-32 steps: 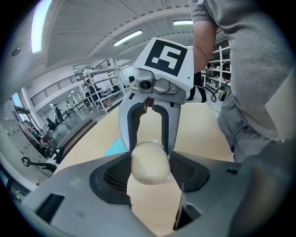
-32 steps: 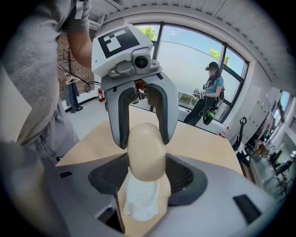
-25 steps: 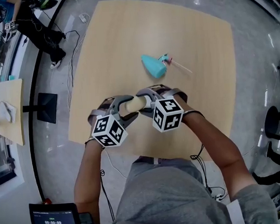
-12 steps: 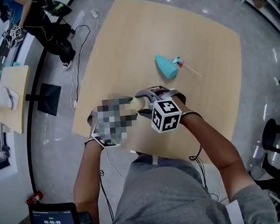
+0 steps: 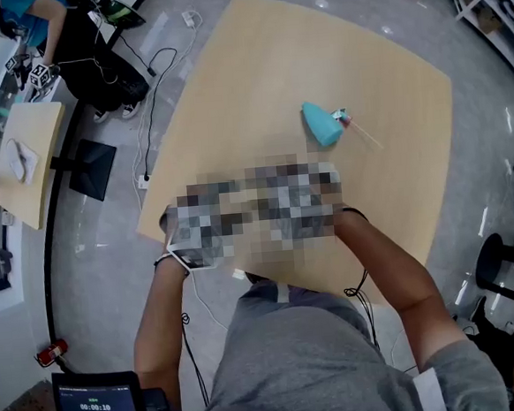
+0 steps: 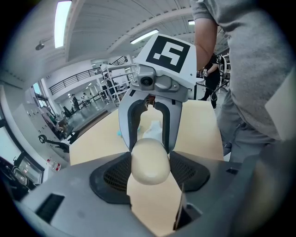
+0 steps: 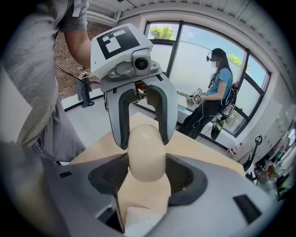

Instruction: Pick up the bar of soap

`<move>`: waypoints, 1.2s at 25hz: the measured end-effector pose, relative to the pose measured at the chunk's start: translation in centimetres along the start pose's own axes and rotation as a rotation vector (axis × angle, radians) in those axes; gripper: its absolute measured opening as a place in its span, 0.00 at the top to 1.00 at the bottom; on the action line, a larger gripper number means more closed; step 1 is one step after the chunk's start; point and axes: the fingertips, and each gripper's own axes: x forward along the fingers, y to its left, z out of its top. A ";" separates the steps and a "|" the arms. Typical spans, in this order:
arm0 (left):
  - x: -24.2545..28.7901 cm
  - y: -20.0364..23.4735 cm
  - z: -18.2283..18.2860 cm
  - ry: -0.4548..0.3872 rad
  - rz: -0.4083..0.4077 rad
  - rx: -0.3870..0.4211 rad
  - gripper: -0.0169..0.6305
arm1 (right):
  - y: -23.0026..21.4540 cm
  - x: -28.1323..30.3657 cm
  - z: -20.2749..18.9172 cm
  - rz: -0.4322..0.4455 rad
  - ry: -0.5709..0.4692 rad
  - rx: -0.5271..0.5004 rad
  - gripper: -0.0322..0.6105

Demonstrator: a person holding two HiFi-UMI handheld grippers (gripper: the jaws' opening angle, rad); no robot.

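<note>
So, starting on the left: the left hand-held gripper (image 6: 149, 175) is clamped on one end of the bar of soap (image 6: 149, 157). You can see the cream oval wedged right between its two dark pads in the left gripper view.

The right hand-held gripper (image 7: 147, 175) comes at it head-on from the other side and is closed on the opposite end of the same bar, so both jaw pairs are pinching it and the two grippers face each other.

The head view is no help here, since a mosaic patch sits over both grippers. Going by the two gripper views, there's plain wood of the bench (image 5: 256, 85) showing underneath the soap, with nothing propping it up. My read is that it's off the surface and held in the air near the front edge, close to the person's body.

If that's right, the pick-up itself is basically done, and all that's left is keeping the grip steady.

Containers: honestly I don't see one. Further right on the bench, well apart from the grippers, there's a teal thing (image 5: 323, 124) with a thin pinkish stick beside it. I can't tell what it is or whether it holds anything.
</note>
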 end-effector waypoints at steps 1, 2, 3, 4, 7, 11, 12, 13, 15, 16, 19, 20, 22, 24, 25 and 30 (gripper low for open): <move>-0.1 -0.1 -0.3 0.001 0.002 -0.007 0.58 | 0.1 0.3 0.2 0.005 0.001 -0.003 0.55; -0.2 -0.2 -0.6 0.002 0.003 -0.014 0.58 | 0.2 0.5 0.3 0.009 0.002 -0.006 0.55; -0.3 -0.2 -0.8 0.003 0.004 -0.020 0.58 | 0.2 0.6 0.4 0.014 0.003 -0.008 0.55; -0.3 -0.2 -0.9 0.004 0.004 -0.025 0.58 | 0.3 0.8 0.5 0.019 0.005 -0.009 0.55; -0.4 -0.1 -1.7 0.004 0.003 -0.044 0.58 | 0.3 1.4 0.8 0.036 0.010 -0.010 0.55; -0.4 -0.3 -3.3 0.004 -0.003 -0.070 0.58 | 0.5 3.0 1.1 0.058 0.019 -0.012 0.55; -0.3 -0.4 -3.6 0.005 -0.004 -0.076 0.58 | 0.6 3.3 1.1 0.062 0.021 -0.012 0.55; -0.2 -0.5 -3.9 0.006 -0.006 -0.081 0.58 | 0.7 3.5 1.0 0.067 0.022 -0.012 0.55; 0.1 -0.7 -4.3 0.008 -0.009 -0.093 0.58 | 0.9 3.9 0.9 0.075 0.026 -0.012 0.55; 0.1 -0.8 -4.4 0.009 -0.011 -0.099 0.58 | 1.0 4.1 0.8 0.079 0.028 -0.012 0.55; 0.3 -1.2 -4.9 0.011 -0.017 -0.113 0.58 | 1.4 4.5 0.8 0.090 0.035 -0.010 0.55; 0.4 -1.2 -5.0 0.011 -0.019 -0.116 0.58 | 1.4 4.7 0.7 0.093 0.038 -0.010 0.55; 0.6 -1.3 -5.3 0.011 -0.021 -0.123 0.58 | 1.5 5.0 0.5 0.099 0.042 -0.010 0.55; 0.7 -1.4 -5.6 0.012 -0.024 -0.129 0.58 | 1.6 5.2 0.5 0.105 0.045 -0.009 0.55; 0.8 -1.4 -5.7 0.013 -0.025 -0.132 0.58 | 1.7 5.3 0.5 0.107 0.047 -0.008 0.55; 0.9 -1.7 -6.3 0.015 -0.030 -0.149 0.58 | 1.9 5.9 0.5 0.120 0.055 -0.007 0.55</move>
